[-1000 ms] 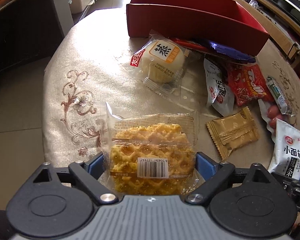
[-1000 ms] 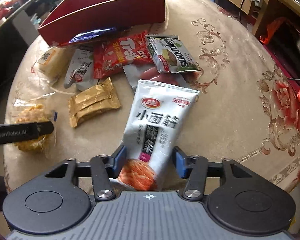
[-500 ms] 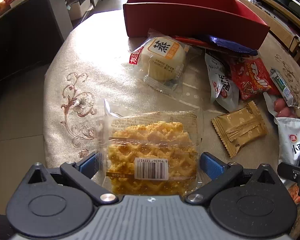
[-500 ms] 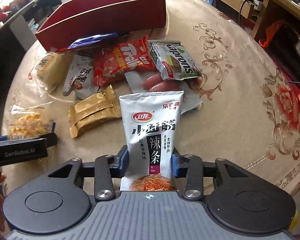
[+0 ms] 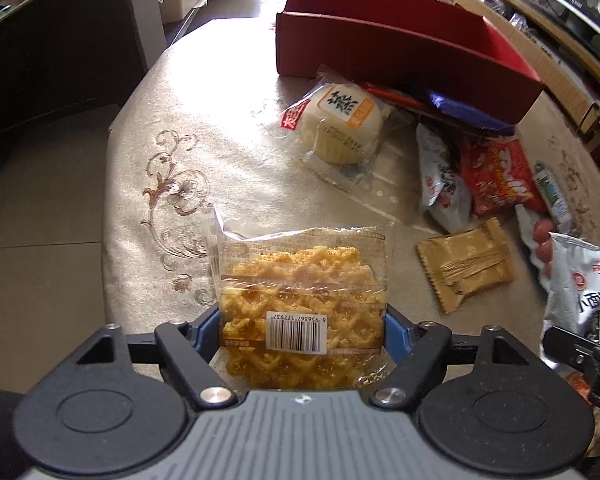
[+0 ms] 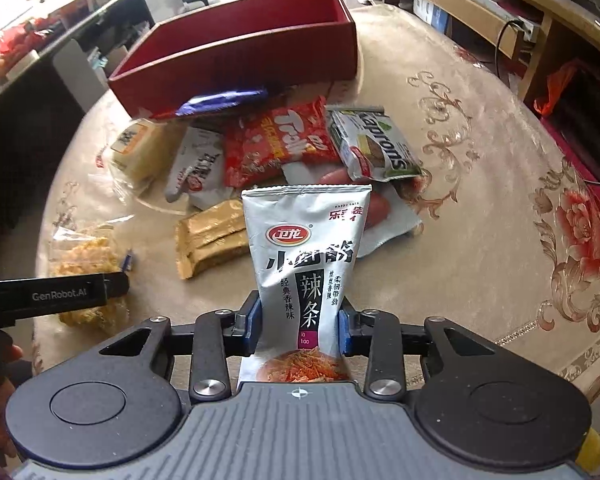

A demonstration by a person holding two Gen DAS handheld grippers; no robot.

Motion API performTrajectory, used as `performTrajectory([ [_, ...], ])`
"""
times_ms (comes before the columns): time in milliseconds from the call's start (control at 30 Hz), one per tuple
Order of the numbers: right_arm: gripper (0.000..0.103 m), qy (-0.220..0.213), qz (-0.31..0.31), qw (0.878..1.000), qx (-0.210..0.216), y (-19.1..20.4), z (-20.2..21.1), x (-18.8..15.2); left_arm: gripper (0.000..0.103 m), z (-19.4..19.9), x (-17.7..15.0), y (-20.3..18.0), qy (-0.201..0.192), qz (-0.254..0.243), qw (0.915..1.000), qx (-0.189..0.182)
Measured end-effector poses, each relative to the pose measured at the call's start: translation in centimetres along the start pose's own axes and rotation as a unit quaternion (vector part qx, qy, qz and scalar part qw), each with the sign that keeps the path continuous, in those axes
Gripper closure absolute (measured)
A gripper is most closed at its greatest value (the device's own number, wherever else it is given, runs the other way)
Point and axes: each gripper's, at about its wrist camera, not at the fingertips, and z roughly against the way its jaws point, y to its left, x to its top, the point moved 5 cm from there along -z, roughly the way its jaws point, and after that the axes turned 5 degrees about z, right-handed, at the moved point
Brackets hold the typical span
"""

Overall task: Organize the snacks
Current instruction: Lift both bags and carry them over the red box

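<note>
Closing on the waffle pack [image 5: 302, 304], your left gripper [image 5: 302, 330] has blue pads touching both its sides. Your right gripper [image 6: 299, 326] pinches the white pouch [image 6: 306, 264], lifted above the table [image 6: 480, 184].

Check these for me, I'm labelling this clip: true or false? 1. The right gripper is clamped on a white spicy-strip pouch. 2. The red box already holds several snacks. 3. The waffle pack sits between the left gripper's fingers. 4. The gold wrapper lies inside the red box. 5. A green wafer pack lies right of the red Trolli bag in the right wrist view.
1. True: the right gripper is shut on the white pouch.
2. False: what shows of the red box looks empty.
3. True: the waffle pack is between the left gripper fingers as they close.
4. False: the gold wrapper lies on the tablecloth.
5. True: green wafer pack, Trolli bag.
</note>
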Motion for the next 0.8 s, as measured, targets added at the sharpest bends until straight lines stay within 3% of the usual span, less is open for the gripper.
performTrajectory([
  [333,0.059,-0.022,-0.003,1.000,0.008,-0.1,0.9,1.2,0.030,2.3,1.0,-2.1,-0.034,-0.019,0.9990,-0.020],
  [800,0.059,-0.056,-0.003,0.998,0.024,0.7,0.4,6.8,0.030,3.0,6.7,-4.5,-0.079,-0.025,0.9959,-0.036],
])
